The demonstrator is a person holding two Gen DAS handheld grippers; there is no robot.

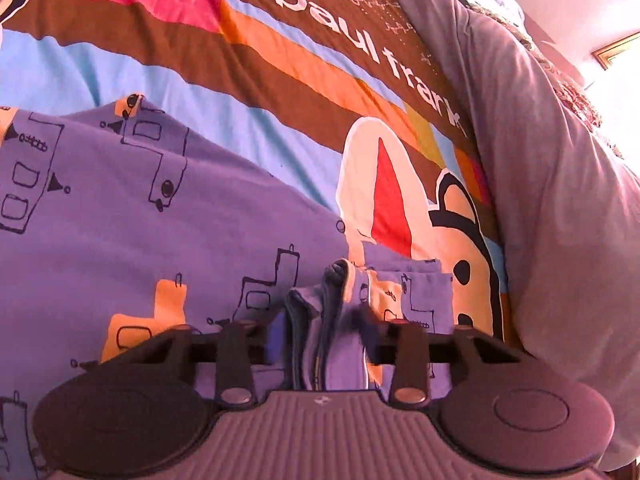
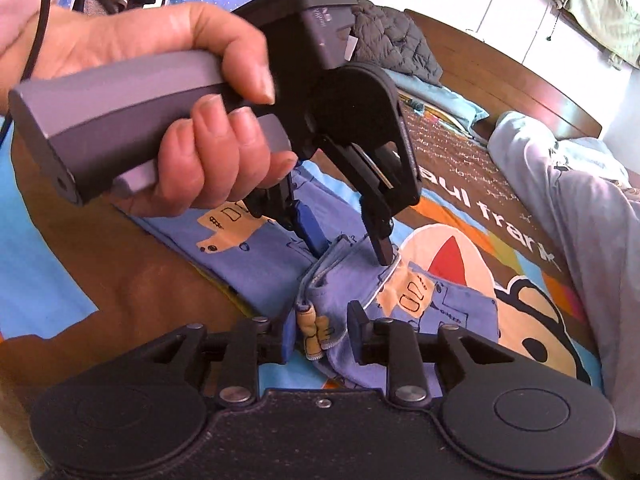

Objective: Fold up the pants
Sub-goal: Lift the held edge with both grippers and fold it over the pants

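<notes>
My purple cotton pants with little orange trucks (image 2: 360,280) lie on the striped cartoon bedspread (image 1: 280,60), bunched up right beside its bear picture (image 2: 532,320). My left gripper (image 2: 344,248) and right gripper (image 2: 320,340) both point down at that bunch, one fold on each side. Both sets of fingers are partly open with cloth in between, not squeezing. The pants stretch away from the bear, toward my left hand (image 2: 192,120).

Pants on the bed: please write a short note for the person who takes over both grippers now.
Pants: purple, printed, on the striped bedspread, ends gathered by both grippers.
Left gripper: jaws open, bunched fabric between them, not pinched.
Right gripper: jaws open, a cuff between them.
Done: one fold seems laid.
Left: withdraw, smooth, perhaps fold again.
</notes>
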